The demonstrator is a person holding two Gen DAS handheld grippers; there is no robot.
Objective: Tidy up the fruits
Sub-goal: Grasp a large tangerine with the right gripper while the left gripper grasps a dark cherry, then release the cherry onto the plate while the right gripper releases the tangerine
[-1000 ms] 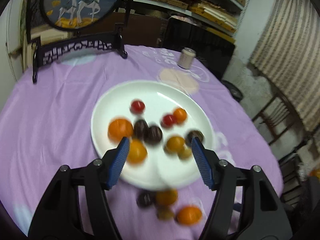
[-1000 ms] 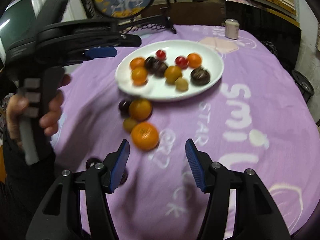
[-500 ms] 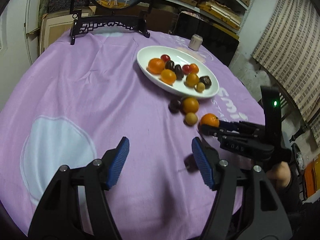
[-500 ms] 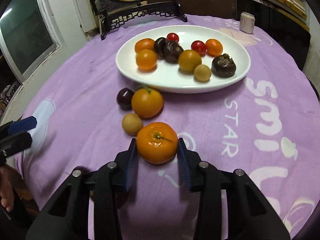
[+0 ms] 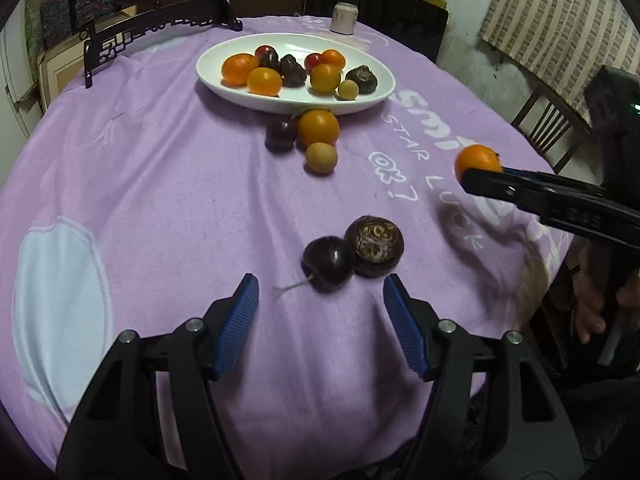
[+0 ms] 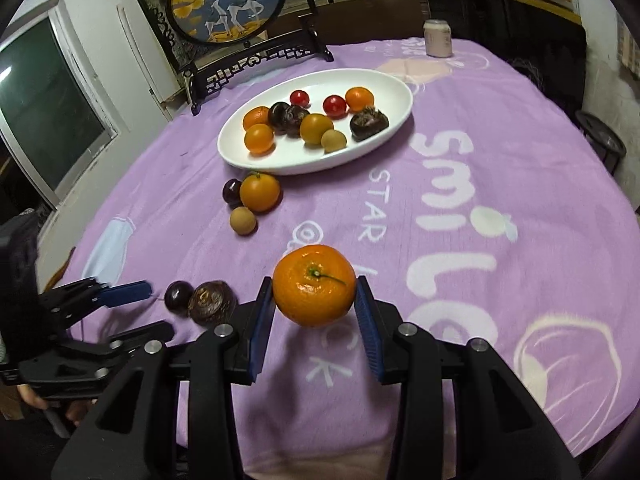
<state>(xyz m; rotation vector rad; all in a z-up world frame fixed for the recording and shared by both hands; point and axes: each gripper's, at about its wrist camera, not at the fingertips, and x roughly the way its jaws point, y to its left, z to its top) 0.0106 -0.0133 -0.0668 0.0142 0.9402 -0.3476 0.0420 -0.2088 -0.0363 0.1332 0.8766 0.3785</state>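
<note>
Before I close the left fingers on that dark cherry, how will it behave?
The cherry is round and glossy, so it will probably roll or slip if pinched off-centre. It touches the brown fruit, so a nudge likely moves both. Its thin stem looks too flimsy to grip. It probably bruises; squeeze lightly.

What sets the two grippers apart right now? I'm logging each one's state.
The right gripper is shut on the tangerine, lifted off the purple cloth; the left gripper is open and empty. The left points at a dark cherry and brown fruit. Both have blue pads.
</note>
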